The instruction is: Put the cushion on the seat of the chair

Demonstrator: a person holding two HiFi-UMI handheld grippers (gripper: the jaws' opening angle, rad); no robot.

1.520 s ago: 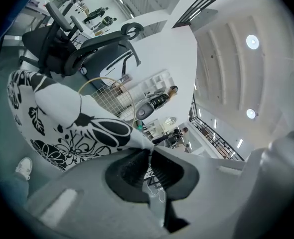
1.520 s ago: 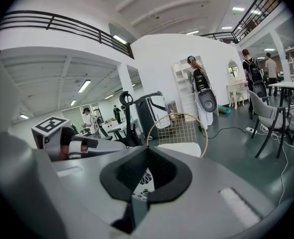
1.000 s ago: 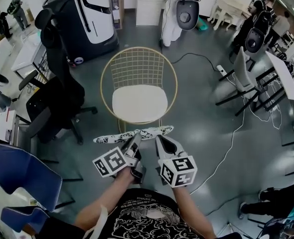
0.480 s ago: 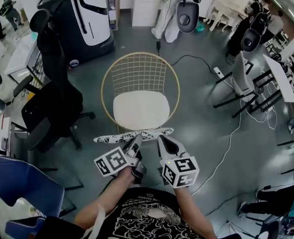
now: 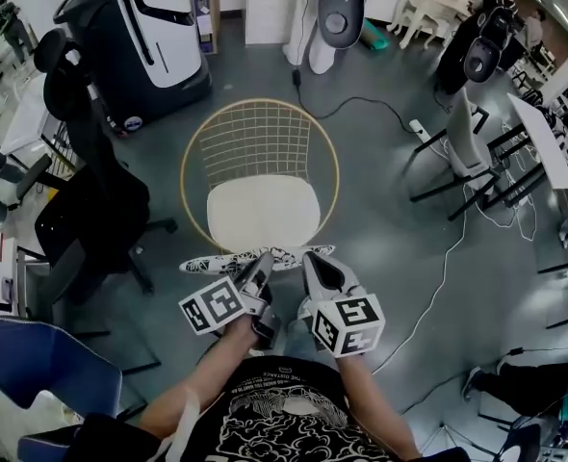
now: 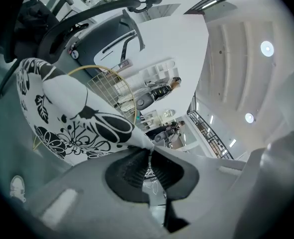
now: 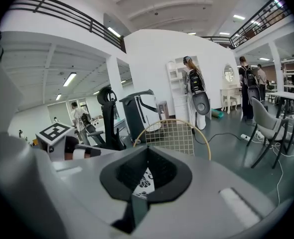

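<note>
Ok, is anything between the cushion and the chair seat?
Nothing visible. The left gripper and right gripper hold the cushion just in front of the bare white seat.

You stand on a grey floor (image 5: 400,200), a white cable (image 5: 448,258) trailing across it at your right. A black office chair (image 5: 91,200) and a blue chair (image 5: 43,359) sit at your left, a grey chair (image 5: 467,147) and a white table (image 5: 544,142) at your right. Ahead is a white wall (image 7: 157,59), with a railed balcony (image 7: 62,14) and round ceiling lights (image 6: 266,48) above
</note>
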